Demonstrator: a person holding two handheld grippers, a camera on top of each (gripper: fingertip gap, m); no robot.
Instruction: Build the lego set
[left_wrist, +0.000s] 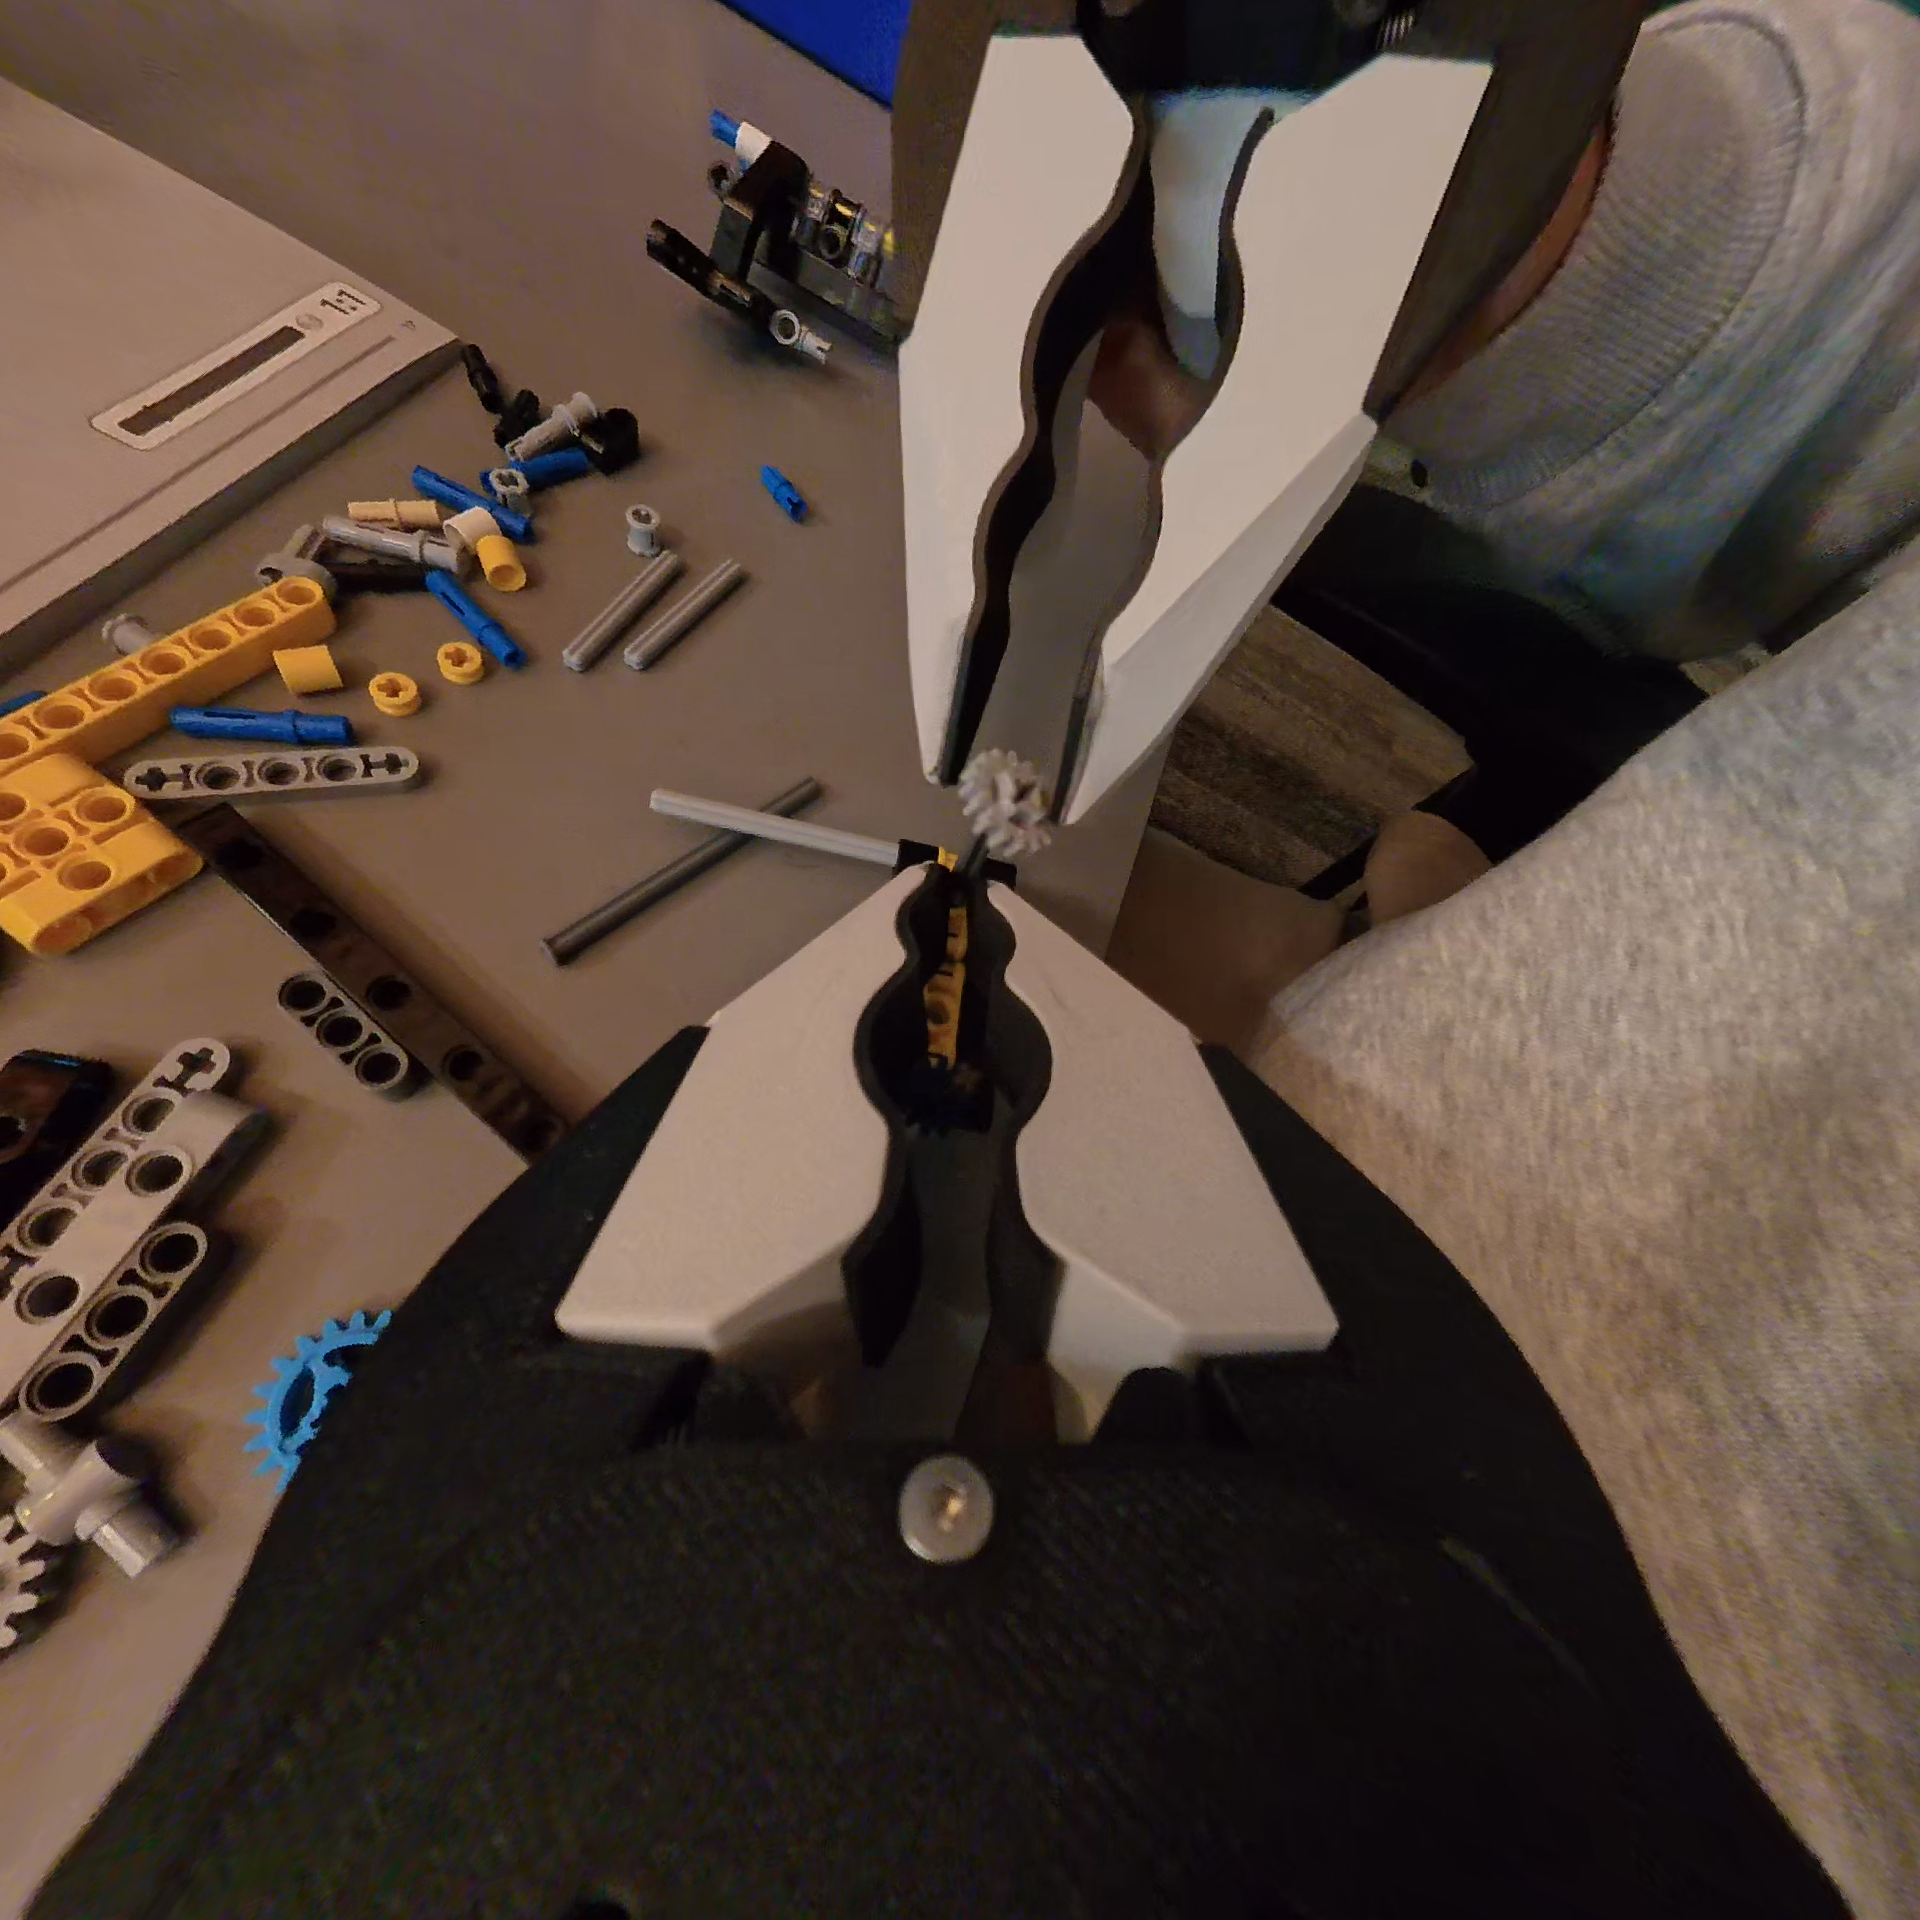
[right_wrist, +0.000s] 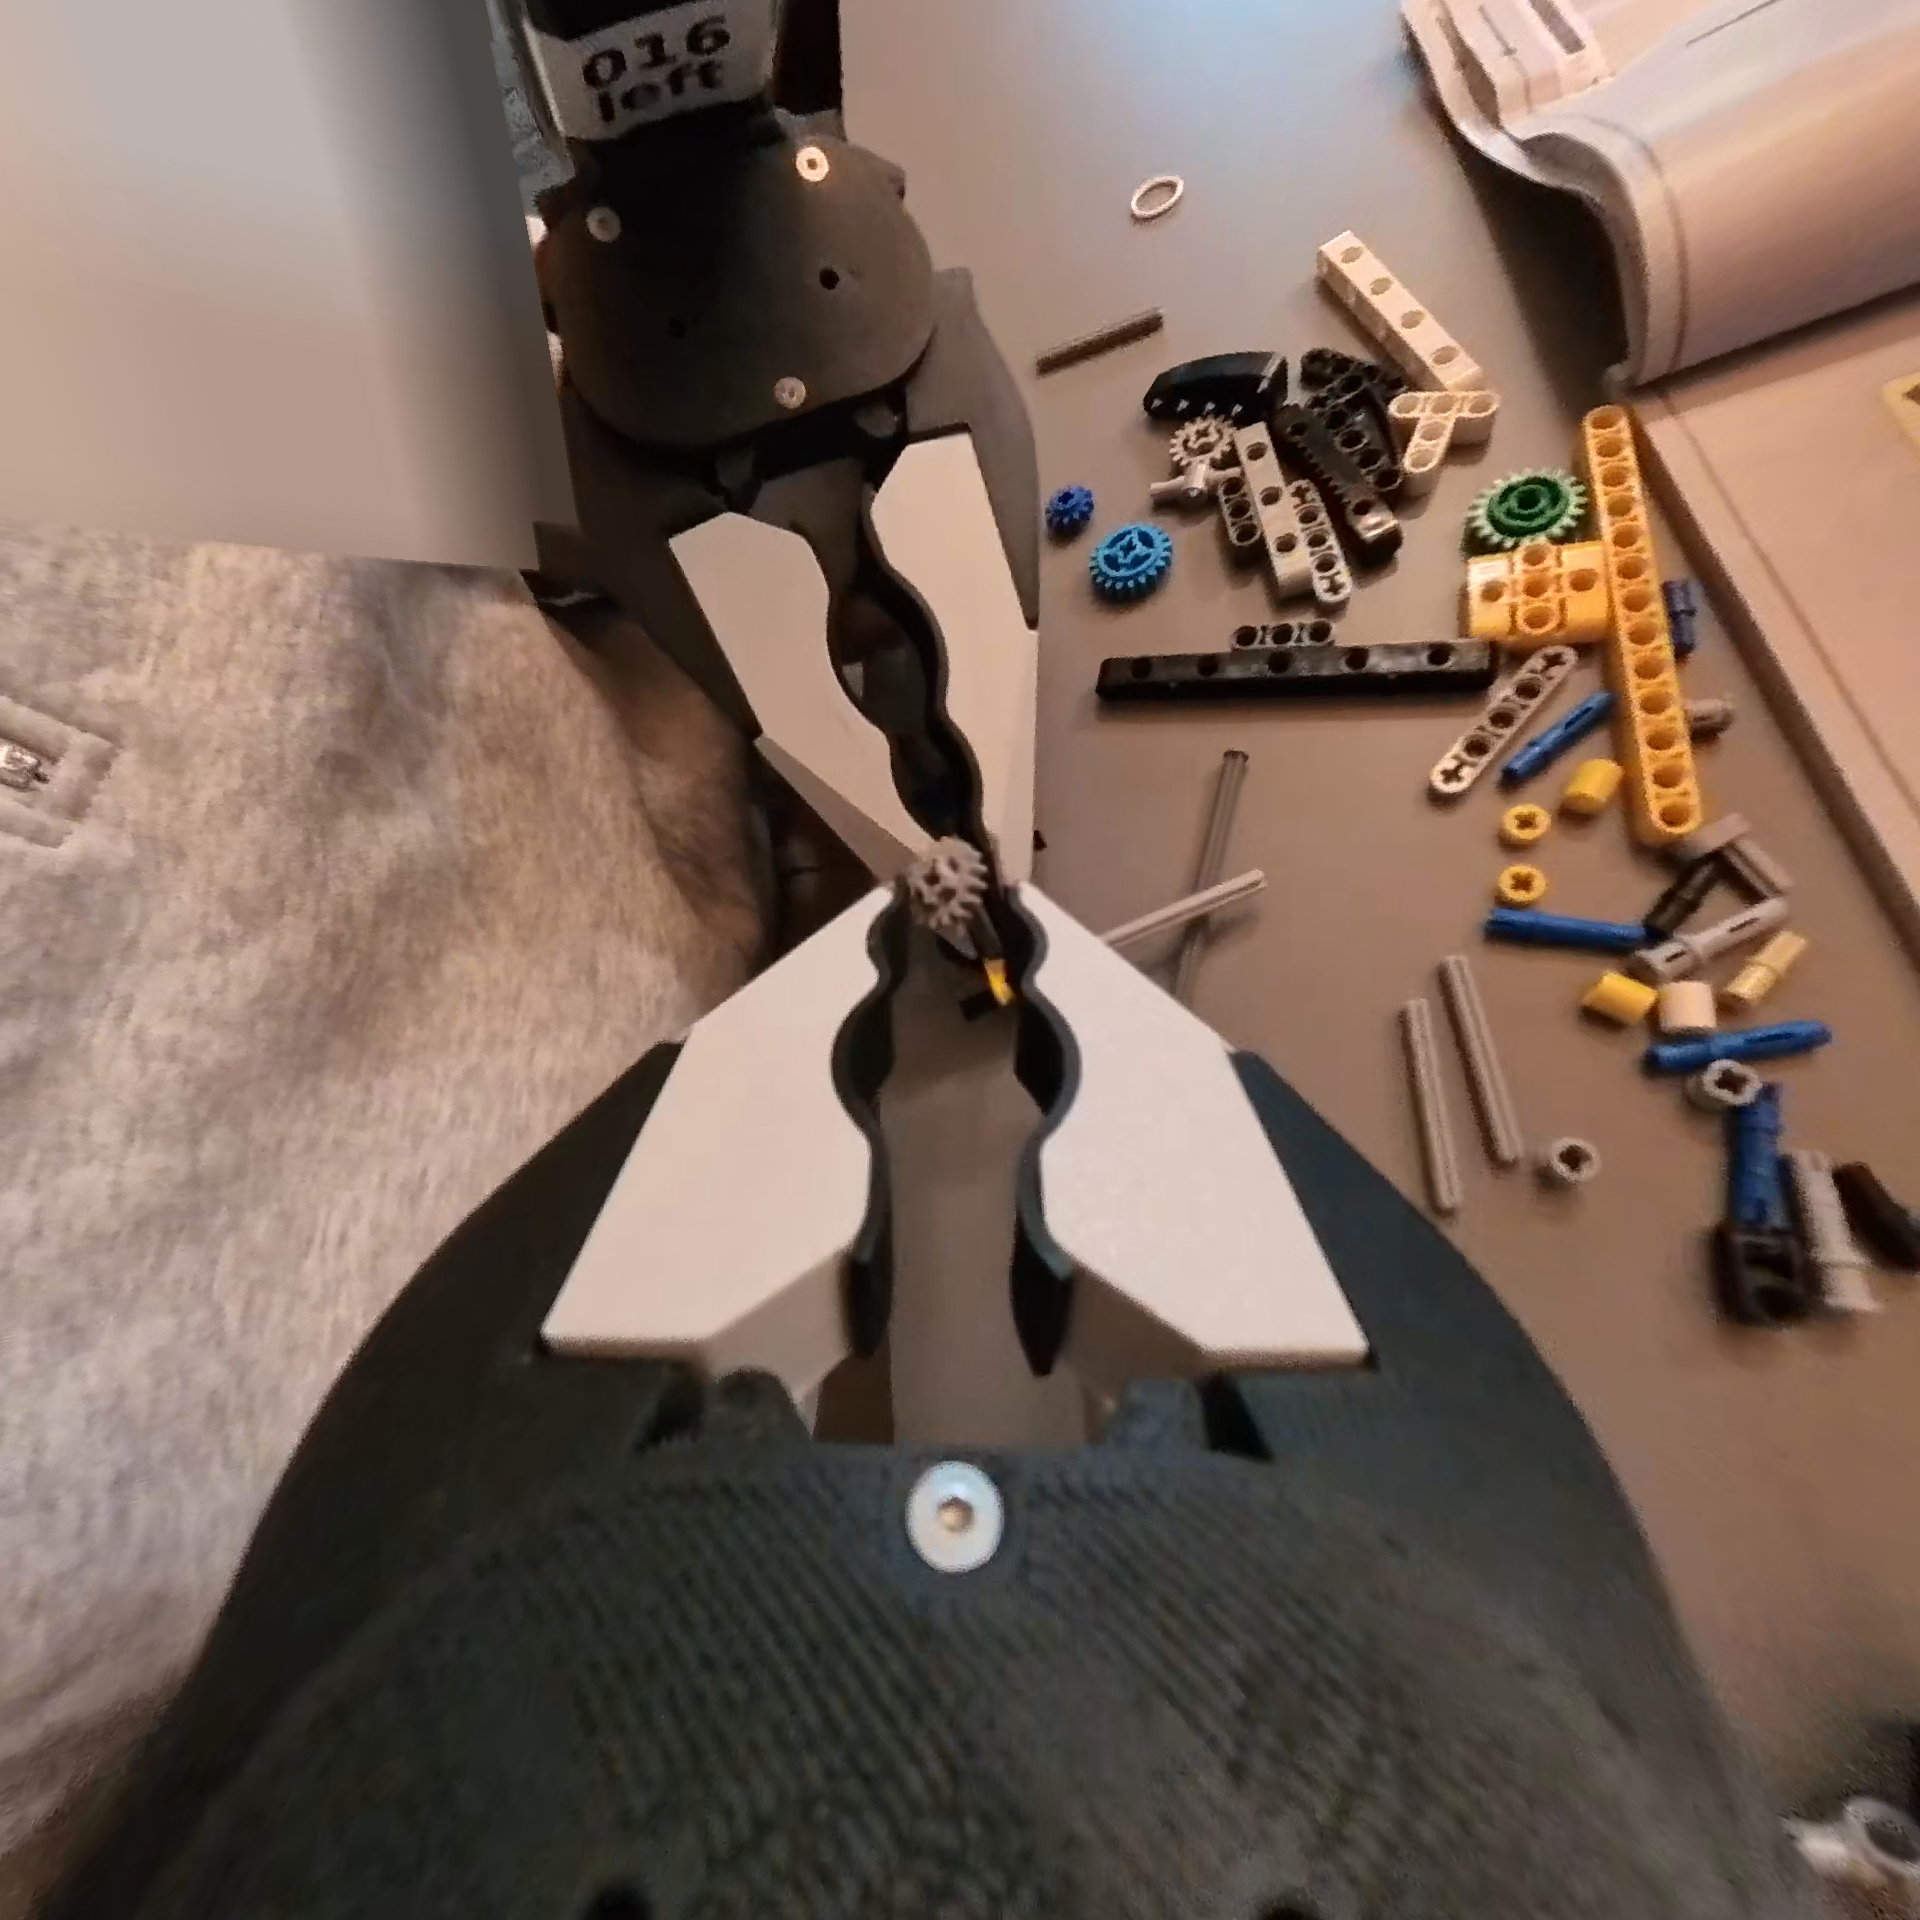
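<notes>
My left gripper (left_wrist: 951, 883) is shut on a small yellow and black assembly (left_wrist: 954, 966) held between its fingers. A light grey axle (left_wrist: 774, 826) sticks out of the assembly to the left. My right gripper (left_wrist: 1008, 795) comes in from above, tip to tip with the left, and is shut on a small grey gear (left_wrist: 1000, 800). The gear sits right at the assembly's black end. In the right wrist view, my right gripper (right_wrist: 956, 904) pinches the gear (right_wrist: 943, 881), with the yellow and black assembly (right_wrist: 992, 977) just behind it and the left gripper (right_wrist: 971, 831) opposite. Both are held near the table's edge.
Loose parts lie on the grey table (left_wrist: 582, 727): yellow beams (left_wrist: 156, 665), blue pins, grey axles (left_wrist: 623, 613), a dark axle (left_wrist: 681, 873), black and grey beams, a blue gear (left_wrist: 312, 1382). A black sub-assembly (left_wrist: 790, 249) sits at the back. An instruction booklet (right_wrist: 1714, 156) lies open. Grey clothing (left_wrist: 1610, 1143) fills the right. Both grippers' tips are close together, under 4 cm apart. Left tips and right tips are each some 20 centimetres from the black sub-assembly (left_wrist: 790, 249).
</notes>
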